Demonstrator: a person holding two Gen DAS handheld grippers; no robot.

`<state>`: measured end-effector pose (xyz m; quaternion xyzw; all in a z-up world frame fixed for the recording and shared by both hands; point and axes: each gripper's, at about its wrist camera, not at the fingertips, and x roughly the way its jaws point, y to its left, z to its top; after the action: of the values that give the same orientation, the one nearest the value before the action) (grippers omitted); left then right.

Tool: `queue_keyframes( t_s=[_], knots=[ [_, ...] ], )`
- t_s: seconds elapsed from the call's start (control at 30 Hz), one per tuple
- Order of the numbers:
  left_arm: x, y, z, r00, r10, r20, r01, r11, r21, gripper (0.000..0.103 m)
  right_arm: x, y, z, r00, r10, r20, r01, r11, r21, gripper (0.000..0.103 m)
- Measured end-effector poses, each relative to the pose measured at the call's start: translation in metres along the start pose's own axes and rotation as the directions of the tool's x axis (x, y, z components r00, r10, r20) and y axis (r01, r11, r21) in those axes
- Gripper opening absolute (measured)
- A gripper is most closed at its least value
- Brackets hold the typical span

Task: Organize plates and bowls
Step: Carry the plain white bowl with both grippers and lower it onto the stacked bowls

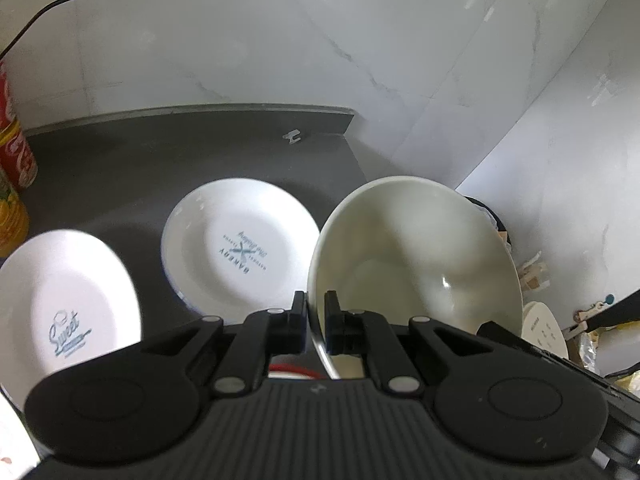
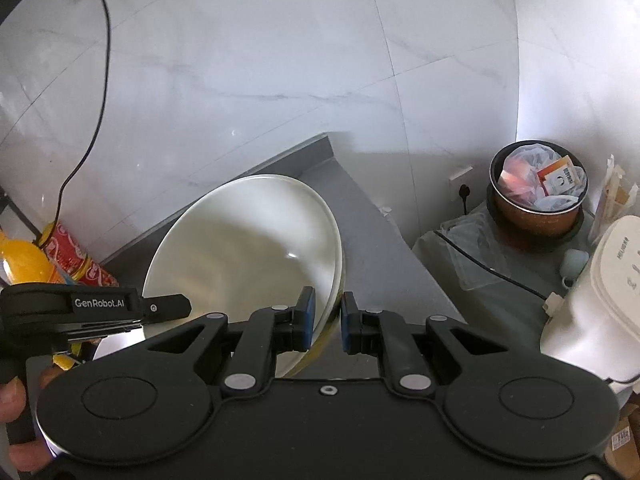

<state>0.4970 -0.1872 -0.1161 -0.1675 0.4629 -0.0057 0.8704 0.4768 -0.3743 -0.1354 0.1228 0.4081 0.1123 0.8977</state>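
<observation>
Two grippers: both closed on the rim of one cream bowl [image 1: 416, 256], each from its own side.
Left gripper [image 1: 316, 312]: its fingers pinched the bowl's near-left rim, wall between the pads.
Right gripper [image 2: 327, 314]: its jaws straddled the bowl's right rim; the rim passed between the blue pads, and whether both pads pressed it I could not tell.
Bowl: tilted, raised above the grey counter [image 1: 200, 160], near the counter's right end.
Plates: a white plate with blue "BAKERY" print [image 1: 240, 244] lay flat on the counter just left of the bowl; a second white plate marked "Sweet" [image 1: 64, 304] sat further left, apart from the first.
Counter's left edge: a red cola can [image 1: 18, 148] beside an orange drink bottle [image 2: 26, 260].
Beyond the counter: a full waste bin [image 2: 538, 196] and a white appliance [image 2: 600, 296].
</observation>
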Motion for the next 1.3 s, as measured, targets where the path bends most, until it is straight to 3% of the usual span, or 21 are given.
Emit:
queue_keyframes(
  t_s=[0.53, 1.3],
  knots=[
    [-0.045, 0.056, -0.044, 0.999, -0.035, -0.025, 0.034, 0.999, -0.029, 0.006, -0.034, 0.047, -0.054, 0.999, -0.024, -0.029, 0.023, 0.999, -0.034, 0.013],
    [-0.032, 0.081, -0.087, 0.990, 0.001, -0.141, 0.001, 1.000, 0.010, 0.006, -0.026, 0.061, -0.103, 0.987, -0.101, -0.125, 0.093, 0.993, -0.069, 0.014]
  ],
)
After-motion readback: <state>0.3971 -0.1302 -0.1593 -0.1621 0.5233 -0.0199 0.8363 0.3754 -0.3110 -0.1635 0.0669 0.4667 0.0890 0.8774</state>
